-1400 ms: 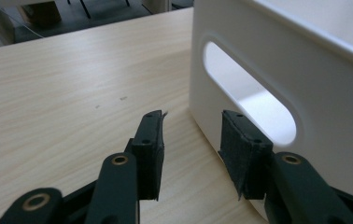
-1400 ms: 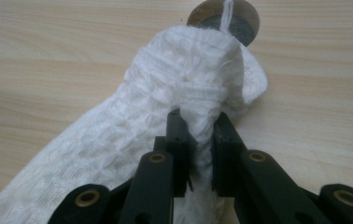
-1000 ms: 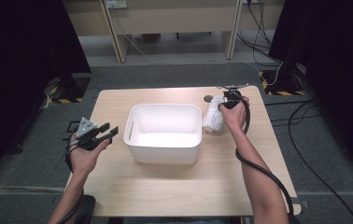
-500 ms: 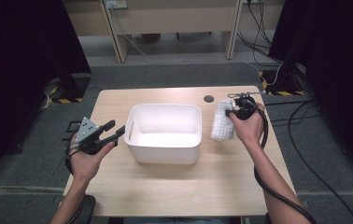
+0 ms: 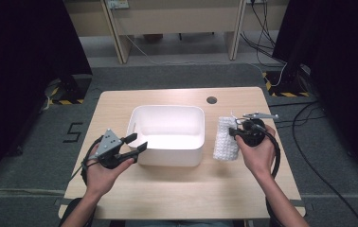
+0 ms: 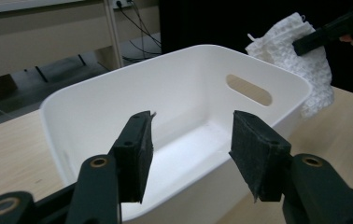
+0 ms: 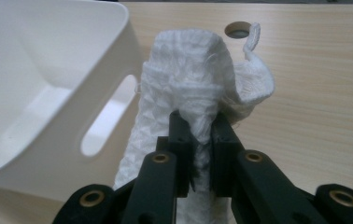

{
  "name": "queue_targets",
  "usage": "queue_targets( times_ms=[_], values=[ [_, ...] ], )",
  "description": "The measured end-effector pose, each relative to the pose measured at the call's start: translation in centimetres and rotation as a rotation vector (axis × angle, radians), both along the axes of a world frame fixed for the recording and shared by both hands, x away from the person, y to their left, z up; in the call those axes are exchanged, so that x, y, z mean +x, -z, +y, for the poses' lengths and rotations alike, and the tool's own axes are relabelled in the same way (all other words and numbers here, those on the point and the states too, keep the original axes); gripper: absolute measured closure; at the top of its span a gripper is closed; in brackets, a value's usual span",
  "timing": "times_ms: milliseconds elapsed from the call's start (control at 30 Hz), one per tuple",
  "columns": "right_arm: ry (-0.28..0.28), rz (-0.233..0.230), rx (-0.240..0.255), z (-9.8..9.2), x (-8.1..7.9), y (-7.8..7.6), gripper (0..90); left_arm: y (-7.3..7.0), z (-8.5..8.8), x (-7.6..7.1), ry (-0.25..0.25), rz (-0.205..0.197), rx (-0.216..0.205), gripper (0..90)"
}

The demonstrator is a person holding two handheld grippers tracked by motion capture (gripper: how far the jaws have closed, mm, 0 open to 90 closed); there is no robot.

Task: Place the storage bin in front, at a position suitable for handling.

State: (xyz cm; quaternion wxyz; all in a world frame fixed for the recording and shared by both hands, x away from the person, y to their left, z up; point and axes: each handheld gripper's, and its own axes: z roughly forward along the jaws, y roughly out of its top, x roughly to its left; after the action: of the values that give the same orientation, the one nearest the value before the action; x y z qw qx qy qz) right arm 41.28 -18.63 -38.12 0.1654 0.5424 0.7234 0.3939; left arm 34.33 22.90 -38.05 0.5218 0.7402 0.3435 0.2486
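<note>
White knitted cloth (image 5: 226, 138) clamped between the jaws of the right gripper (image 5: 241, 132), pads pinching a bunched fold, as confirmed in the right gripper view (image 7: 201, 126). Cloth hanging beside the right end wall of the white bin (image 5: 141, 153), lower edge at or near the tabletop; contact with the wood not determinable. Cloth outside the bin, not yet over its rim. Bin interior bare and white, nothing lying in it, handle slot visible in the end wall nearest the cloth. Left gripper (image 5: 137, 144) held at the bin's left front corner, jaws apart and having just been opening, nothing between the pads (image 6: 135, 156); bin seen beyond them, untouched. Wooden table (image 5: 177, 194) otherwise carrying a round cable hole (image 5: 211, 100) behind the bin. Assessment: pick-up of the cloth complete, grip appearing secure. Outstanding, by judgement: lift above the rim, carry across to the bin's opening, release inside. Left gripper apparently positioned to steady the bin, not yet engaged. Progress roughly at midpoint.
</note>
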Motion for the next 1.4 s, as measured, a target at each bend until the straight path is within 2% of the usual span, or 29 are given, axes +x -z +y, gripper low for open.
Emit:
queue_targets(
  times_ms=[33, 300, 567, 700, 800, 933, 1067, 1133, 1300, 1400],
  values=[
    [-0.007, -0.012, 0.003, 0.2, -0.7, -0.3, 82.8, 0.3, -0.9, -0.2, 0.031, 0.009, 0.006, 46.9],
    [-0.083, -0.06, 0.009, 2.2, -4.3, -1.6, 82.8, 0.8, -3.2, -0.4, 0.098, 0.032, 0.006, 44.0],
    [-0.151, -0.074, 0.013, 4.0, -6.7, -2.3, 82.8, 1.1, -5.6, -1.0, 0.183, 0.06, 0.004, 41.3],
    [-0.187, -0.079, 0.027, 4.9, -7.9, -2.6, 82.8, 1.5, -7.0, -1.3, 0.238, 0.078, 0.018, 40.4],
    [-0.215, -0.09, 0.018, 5.7, -8.4, -2.7, 82.8, 1.6, -7.8, -1.5, 0.267, 0.09, 0.009, 38.9],
    [-0.256, -0.081, 0.015, 6.8, -8.6, -2.6, 82.9, 1.6, -8.4, -1.6, 0.293, 0.106, -0.012, 36.3],
    [-0.3, -0.078, 0.014, 8.2, -8.6, -2.5, 82.9, 1.5, -9.0, -1.8, 0.316, 0.094, 0.002, 32.5],
    [-0.321, -0.074, 0.017, 8.8, -8.7, -2.6, 82.9, 1.5, -9.1, -1.9, 0.32, 0.085, 0.007, 30.6],
    [-0.368, -0.063, 0.036, 9.8, -9.0, -2.6, 82.8, 1.9, -9.1, -1.8, 0.322, 0.093, 0.007, 28.0],
    [-0.395, -0.056, 0.05, 10.3, -9.2, -2.5, 82.8, 1.9, -9.0, -1.7, 0.318, 0.08, 0.015, 27.1]
  ],
)
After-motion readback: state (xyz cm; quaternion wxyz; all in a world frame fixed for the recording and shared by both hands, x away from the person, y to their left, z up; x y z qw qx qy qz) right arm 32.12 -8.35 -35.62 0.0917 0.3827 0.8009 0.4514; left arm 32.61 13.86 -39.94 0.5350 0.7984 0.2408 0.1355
